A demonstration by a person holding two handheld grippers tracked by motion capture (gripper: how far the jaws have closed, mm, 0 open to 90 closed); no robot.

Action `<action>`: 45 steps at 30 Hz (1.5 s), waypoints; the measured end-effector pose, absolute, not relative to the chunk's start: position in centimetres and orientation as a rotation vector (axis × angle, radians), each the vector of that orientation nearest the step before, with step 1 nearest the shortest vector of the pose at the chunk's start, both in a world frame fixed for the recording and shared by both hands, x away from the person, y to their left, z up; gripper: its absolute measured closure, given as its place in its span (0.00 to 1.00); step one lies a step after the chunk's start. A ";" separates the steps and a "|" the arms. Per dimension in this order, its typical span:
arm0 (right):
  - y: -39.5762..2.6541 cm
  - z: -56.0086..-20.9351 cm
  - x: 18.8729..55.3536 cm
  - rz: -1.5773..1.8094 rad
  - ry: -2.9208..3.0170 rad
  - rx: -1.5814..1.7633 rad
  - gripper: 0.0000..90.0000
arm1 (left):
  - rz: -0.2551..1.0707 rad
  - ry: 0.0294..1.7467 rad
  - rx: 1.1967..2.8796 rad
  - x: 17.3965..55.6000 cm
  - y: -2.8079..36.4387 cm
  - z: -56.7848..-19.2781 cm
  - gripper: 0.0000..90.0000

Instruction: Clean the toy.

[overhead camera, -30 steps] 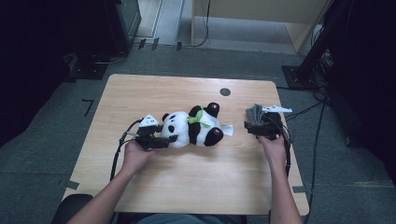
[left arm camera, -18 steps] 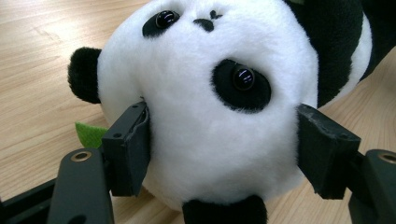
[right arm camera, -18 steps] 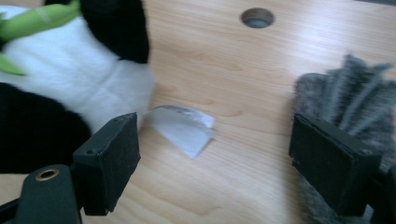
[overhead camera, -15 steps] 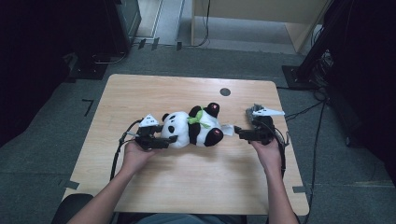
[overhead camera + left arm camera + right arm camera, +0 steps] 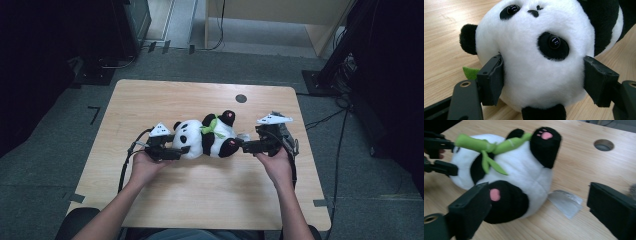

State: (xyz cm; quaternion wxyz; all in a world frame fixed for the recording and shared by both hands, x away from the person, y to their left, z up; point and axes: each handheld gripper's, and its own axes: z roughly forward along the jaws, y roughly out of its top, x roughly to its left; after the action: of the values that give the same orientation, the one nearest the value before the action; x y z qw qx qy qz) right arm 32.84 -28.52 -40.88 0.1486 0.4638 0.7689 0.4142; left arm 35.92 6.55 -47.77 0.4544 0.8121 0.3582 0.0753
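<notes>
A black-and-white panda plush (image 5: 207, 137) lies on its back on the wooden table (image 5: 150, 105), a green bamboo sprig (image 5: 491, 145) across its chest. My left gripper (image 5: 172, 148) is shut on the panda's head (image 5: 536, 50), one pad (image 5: 492, 80) pressing into the fur on each side. At the panda's feet is my right gripper (image 5: 246, 146), whose jaws have just been opening. They stand wide in the right gripper view (image 5: 539, 192). The panda's rear and its white tag (image 5: 566, 203) lie between them. The left jaw is close to the nearer black foot (image 5: 506, 202), and I cannot tell if it touches.
A round cable hole (image 5: 241, 98) sits in the table behind the panda. A grey fuzzy thing (image 5: 282, 127) lies at the table's right side by my right hand. Dark equipment and cables ring the table on the floor.
My right gripper has moved left from beside the grey thing to the panda's feet, and its jaws stand wider. The left gripper and the panda have stayed put.
</notes>
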 end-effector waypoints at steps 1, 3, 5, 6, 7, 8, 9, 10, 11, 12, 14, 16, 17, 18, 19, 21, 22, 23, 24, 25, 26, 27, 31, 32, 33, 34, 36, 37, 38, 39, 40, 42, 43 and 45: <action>-28.5 -40.9 32.8 1.191 2.211 1.333 0.02 | 0.186 0.884 2.004 35.9 6.5 -47.8 0.29; -27.7 -40.9 32.8 1.199 2.233 1.323 0.00 | 0.185 0.884 2.004 35.9 6.5 -47.8 0.29; -26.9 -41.0 32.7 1.205 2.266 1.311 0.00 | 0.186 0.883 2.004 35.9 6.6 -47.8 0.29; -26.6 -41.2 32.7 1.211 2.270 1.299 0.00 | 0.186 0.884 2.003 35.9 6.6 -47.8 0.29; -26.2 -41.3 32.7 1.211 2.281 1.292 0.00 | 0.184 0.884 2.002 35.9 6.6 -47.8 0.29; -25.7 -41.7 32.8 1.215 2.293 1.271 0.00 | 0.183 0.883 2.000 36.0 6.6 -47.8 0.29; -25.7 -41.7 32.8 1.215 2.293 1.271 0.00 | 0.183 0.883 2.000 36.0 6.6 -47.8 0.29; -25.4 -42.0 32.8 1.222 2.295 1.266 0.00 | 0.184 0.882 1.999 36.0 6.6 -47.8 0.29; -25.2 -42.3 32.8 1.230 2.300 1.261 0.00 | 0.183 0.883 1.997 36.0 6.6 -47.8 0.29; -24.9 -43.0 32.9 1.246 2.311 1.242 0.00 | 0.181 0.880 1.992 36.0 6.7 -47.9 0.29; -24.8 -43.4 33.0 1.248 2.318 1.235 0.00 | 0.180 0.880 1.990 36.0 6.7 -47.9 0.29; -24.5 -44.1 33.1 1.247 2.327 1.233 0.00 | 0.181 0.882 1.986 36.1 6.7 -47.9 0.29; -24.3 -44.5 33.2 1.262 2.321 1.219 0.00 | 0.181 0.881 1.985 36.1 6.7 -47.9 0.28; -24.2 -44.8 33.1 1.273 2.310 1.217 0.00 | 0.181 0.882 1.984 36.1 6.7 -47.9 0.28; -24.0 -45.3 33.2 1.283 2.313 1.226 0.00 | 0.181 0.882 1.983 36.1 6.7 -48.0 0.28; -23.8 -45.7 33.4 1.288 2.307 1.214 0.00 | 0.182 0.883 1.981 36.1 6.7 -48.0 0.28; -23.7 -45.9 33.4 1.293 2.308 1.204 0.00 | 0.183 0.883 1.980 36.1 6.7 -48.0 0.28; -23.7 -45.9 33.4 1.293 2.308 1.204 0.00 | 0.183 0.883 1.980 36.1 6.7 -48.0 0.28; -23.7 -46.1 33.6 1.299 2.308 1.194 0.00 | 0.188 0.878 1.982 36.1 6.7 -48.0 0.28; -23.7 -46.6 33.7 1.342 2.296 1.157 0.00 | 0.196 0.871 1.987 36.1 6.7 -48.0 0.29; -23.7 -46.6 33.7 1.342 2.296 1.157 0.00 | 0.197 0.868 1.988 36.1 6.7 -48.1 0.29; -23.7 -47.1 34.0 1.352 2.303 1.148 0.00 | 0.197 0.871 1.986 36.1 6.7 -48.1 0.29; -23.6 -47.4 34.1 1.343 2.293 1.154 0.00 | 0.195 0.876 1.980 36.2 6.6 -48.1 0.29; -23.2 -47.5 34.0 1.287 2.295 1.157 0.00 | 0.193 0.877 1.978 36.2 6.6 -48.1 0.29; -23.0 -47.5 34.0 1.258 2.293 1.153 0.00 | 0.192 0.881 1.976 36.2 6.6 -48.1 0.29; -22.8 -47.6 33.9 1.237 2.287 1.140 0.00 | 0.189 0.884 1.975 36.2 6.6 -48.1 0.29; -22.6 -47.7 33.9 1.215 2.285 1.126 0.00 | 0.188 0.886 1.974 36.2 6.6 -48.1 0.29; -22.3 -47.9 33.8 1.185 2.277 1.104 0.00 | 0.184 0.894 1.966 36.2 6.6 -48.1 0.29; -22.3 -47.9 33.8 1.185 2.277 1.104 0.00 | 0.184 0.894 1.966 36.2 6.6 -48.1 0.29; -22.3 -48.0 33.9 1.171 2.255 1.108 0.05 | 0.178 0.899 1.953 36.3 6.6 -48.1 0.28; -22.4 -48.0 33.9 1.182 2.237 1.108 0.09 | 0.182 0.893 1.952 36.4 6.8 -48.0 0.28; -22.7 -48.0 34.0 1.204 2.233 1.109 0.15 | 0.170 0.888 1.946 36.7 6.9 -48.1 0.27; -22.7 -48.0 34.0 1.204 2.233 1.109 0.15 | 0.170 0.888 1.946 36.7 6.9 -48.1 0.26; -22.8 -47.7 34.1 1.197 2.240 1.107 0.29 | 0.161 0.896 1.939 36.7 6.9 -48.1 0.24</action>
State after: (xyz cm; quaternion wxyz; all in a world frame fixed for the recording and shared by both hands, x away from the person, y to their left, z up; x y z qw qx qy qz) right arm 34.09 -22.81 -47.69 0.1845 0.3926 0.7946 0.4248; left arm 36.70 6.85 -48.09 0.4793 0.7945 0.3670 0.0660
